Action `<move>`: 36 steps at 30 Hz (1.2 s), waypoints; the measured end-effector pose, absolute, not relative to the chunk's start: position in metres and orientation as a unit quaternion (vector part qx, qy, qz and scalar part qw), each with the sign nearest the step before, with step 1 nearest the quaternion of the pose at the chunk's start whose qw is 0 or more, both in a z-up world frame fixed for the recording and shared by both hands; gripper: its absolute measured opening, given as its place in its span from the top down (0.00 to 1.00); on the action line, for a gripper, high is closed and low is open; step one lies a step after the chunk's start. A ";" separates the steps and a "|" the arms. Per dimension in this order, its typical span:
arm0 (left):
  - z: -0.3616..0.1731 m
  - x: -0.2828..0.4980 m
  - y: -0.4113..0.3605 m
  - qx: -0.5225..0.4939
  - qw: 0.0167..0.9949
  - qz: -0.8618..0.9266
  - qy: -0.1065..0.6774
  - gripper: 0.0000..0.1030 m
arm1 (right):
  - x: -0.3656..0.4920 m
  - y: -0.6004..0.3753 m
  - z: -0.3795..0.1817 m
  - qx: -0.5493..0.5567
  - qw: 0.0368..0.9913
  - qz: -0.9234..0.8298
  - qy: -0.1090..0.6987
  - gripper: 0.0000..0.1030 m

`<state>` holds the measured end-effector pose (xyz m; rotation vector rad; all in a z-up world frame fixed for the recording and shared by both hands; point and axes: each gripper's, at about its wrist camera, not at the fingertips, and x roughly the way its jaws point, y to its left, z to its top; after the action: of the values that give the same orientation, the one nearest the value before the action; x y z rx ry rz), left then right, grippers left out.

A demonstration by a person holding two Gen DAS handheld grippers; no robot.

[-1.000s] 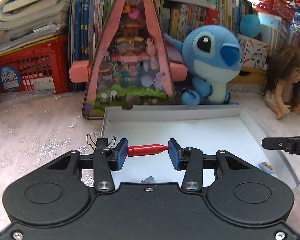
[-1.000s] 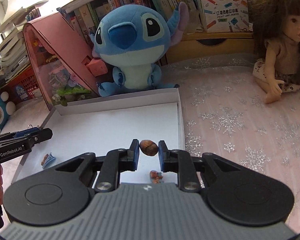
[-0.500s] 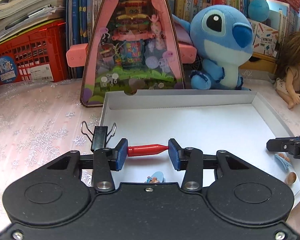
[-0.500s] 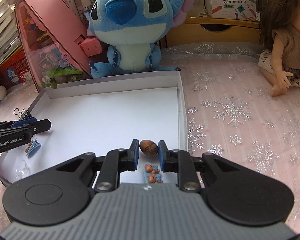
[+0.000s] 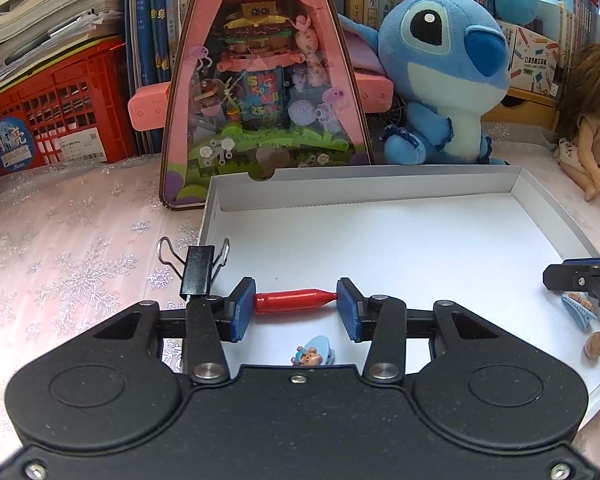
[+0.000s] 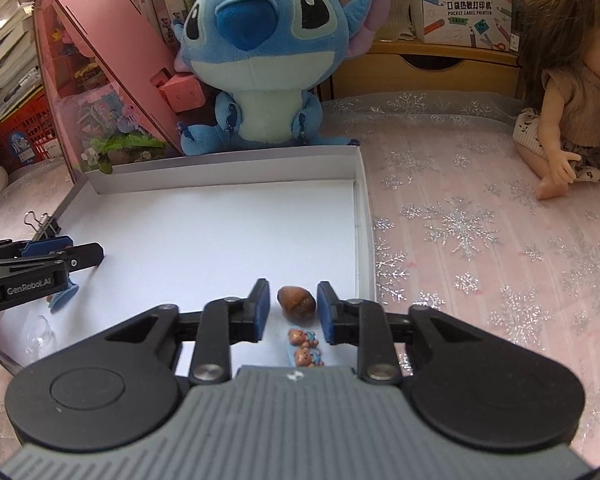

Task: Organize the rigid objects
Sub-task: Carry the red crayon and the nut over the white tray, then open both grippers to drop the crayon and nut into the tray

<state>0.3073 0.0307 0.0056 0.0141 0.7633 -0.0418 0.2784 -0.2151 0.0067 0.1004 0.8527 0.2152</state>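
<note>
White tray [image 6: 362, 216]: middle and far floor bare, open to a gripper from above. Near right corner crowded: brown nut [image 6: 296, 301], bear clip [image 6: 305, 347]. Near left: second bear clip [image 5: 314, 356], blue clip [image 6: 62, 298], clear piece [image 6: 40, 336]. Binder clip [image 5: 198, 270] stands against the left wall. Far side blocked by plush toy [image 6: 260, 60] and pink display house [image 5: 264, 80]. Tablecloth [image 6: 480, 240] right of tray open up to the doll [image 6: 572, 92].

left hand-held gripper [image 5: 296, 306]: black, blue pads | right hand-held gripper [image 6: 290, 312]: grey-ribbed
</note>
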 end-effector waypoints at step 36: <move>0.035 0.073 0.015 -0.009 0.948 -0.118 0.295 0.16 | 0.079 -0.227 0.024 -0.049 0.924 0.273 0.262 0.08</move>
<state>0.0726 0.0153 0.0348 -0.0190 0.6006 -0.2395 0.0787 -0.2266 0.0235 -0.0999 0.5373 0.5606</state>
